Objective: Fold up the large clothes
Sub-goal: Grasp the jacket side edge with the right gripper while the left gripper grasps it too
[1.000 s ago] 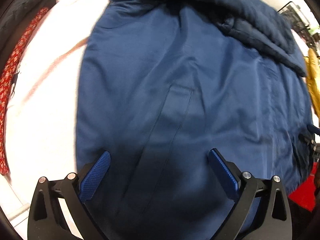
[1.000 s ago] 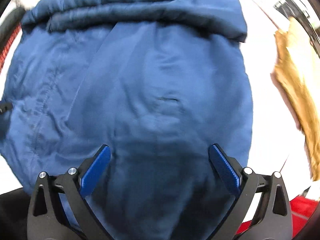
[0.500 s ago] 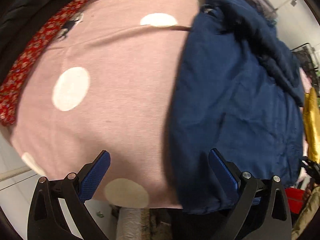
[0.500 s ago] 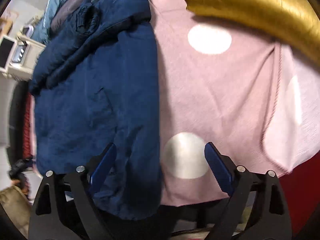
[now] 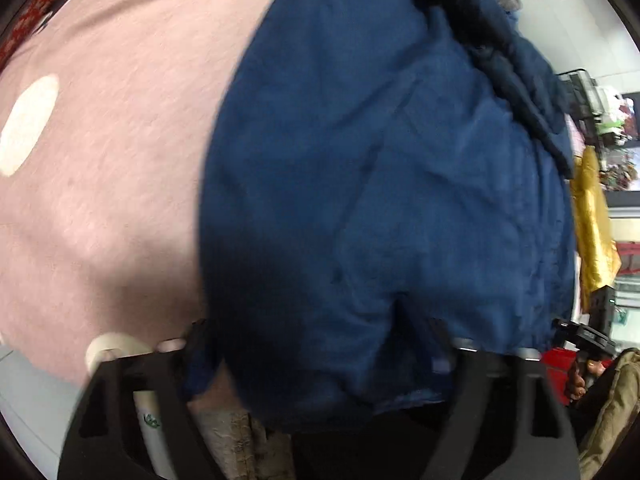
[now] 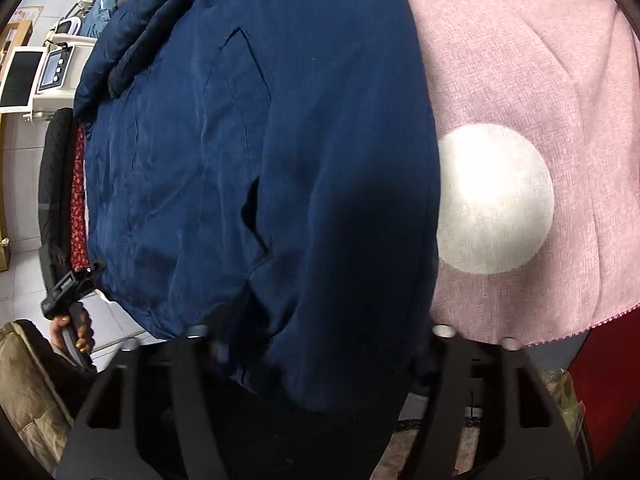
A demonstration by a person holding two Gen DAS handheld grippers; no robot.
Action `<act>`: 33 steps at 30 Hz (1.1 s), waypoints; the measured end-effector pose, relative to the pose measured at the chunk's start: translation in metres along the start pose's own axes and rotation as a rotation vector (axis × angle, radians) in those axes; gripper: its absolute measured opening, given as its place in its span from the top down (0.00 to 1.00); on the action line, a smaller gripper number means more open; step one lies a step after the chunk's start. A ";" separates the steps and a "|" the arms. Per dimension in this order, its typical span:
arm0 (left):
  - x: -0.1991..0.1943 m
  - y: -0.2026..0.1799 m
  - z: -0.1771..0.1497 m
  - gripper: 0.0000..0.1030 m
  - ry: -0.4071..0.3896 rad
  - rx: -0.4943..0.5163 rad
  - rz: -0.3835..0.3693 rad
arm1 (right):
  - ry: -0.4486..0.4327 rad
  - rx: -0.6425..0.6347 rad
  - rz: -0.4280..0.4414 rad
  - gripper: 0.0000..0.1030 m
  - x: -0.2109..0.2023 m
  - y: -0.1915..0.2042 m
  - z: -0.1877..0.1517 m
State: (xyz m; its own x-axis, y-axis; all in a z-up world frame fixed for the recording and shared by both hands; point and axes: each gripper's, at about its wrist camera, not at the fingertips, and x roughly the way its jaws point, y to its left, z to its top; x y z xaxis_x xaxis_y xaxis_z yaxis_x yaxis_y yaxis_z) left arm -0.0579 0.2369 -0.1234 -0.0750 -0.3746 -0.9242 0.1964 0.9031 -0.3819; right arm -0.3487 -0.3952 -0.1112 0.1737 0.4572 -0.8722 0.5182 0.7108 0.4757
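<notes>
A large navy blue jacket (image 5: 380, 184) lies on a pink cloth with white dots (image 5: 100, 152); it also fills the right wrist view (image 6: 260, 152). Its near hem hangs over the table's front edge. My left gripper (image 5: 320, 344) is at the hem's left corner, its jaws wide apart with the fabric draped over and between them, hiding the pads. My right gripper (image 6: 316, 340) is at the hem's right part, jaws likewise wide, pads hidden under fabric. The other gripper and hand show at each view's edge.
A gold garment (image 5: 592, 224) lies right of the jacket. A red patterned cloth (image 6: 78, 200) and dark padded item lie at its left. The pink cloth (image 6: 520, 120) spreads right of the jacket. Equipment with screens (image 6: 36, 76) stands at the back left.
Both grippers have dropped from above the jacket down to its near hem. The fabric now covers the finger pads, which showed before.
</notes>
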 end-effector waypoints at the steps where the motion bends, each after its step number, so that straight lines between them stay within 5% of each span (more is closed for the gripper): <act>1: 0.000 -0.008 0.005 0.52 -0.005 0.016 0.007 | -0.002 -0.003 0.014 0.60 -0.002 0.002 0.000; 4: -0.007 -0.027 0.009 0.72 -0.011 0.087 0.023 | -0.005 -0.043 -0.001 0.69 -0.008 0.013 -0.001; 7: -0.014 -0.034 0.010 0.80 -0.010 0.113 -0.014 | -0.010 -0.067 0.010 0.75 -0.018 0.016 -0.004; 18: -0.043 -0.031 -0.043 0.82 0.090 0.166 -0.072 | 0.059 -0.067 0.064 0.80 -0.045 0.014 -0.046; 22: -0.028 -0.016 -0.065 0.82 0.141 0.081 -0.069 | 0.115 0.005 0.070 0.80 -0.033 -0.001 -0.067; 29: -0.014 -0.035 -0.031 0.82 0.137 0.084 -0.019 | 0.141 -0.001 0.033 0.80 -0.020 0.015 -0.039; 33: -0.029 -0.044 -0.002 0.82 0.078 0.082 -0.065 | 0.107 -0.013 0.083 0.80 -0.029 0.024 -0.013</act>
State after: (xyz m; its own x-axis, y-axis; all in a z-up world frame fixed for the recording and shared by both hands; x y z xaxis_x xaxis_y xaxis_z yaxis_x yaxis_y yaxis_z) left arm -0.0663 0.2087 -0.0798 -0.1656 -0.4112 -0.8964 0.2677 0.8560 -0.4422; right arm -0.3526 -0.3844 -0.0731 0.1251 0.5683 -0.8133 0.4950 0.6747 0.5475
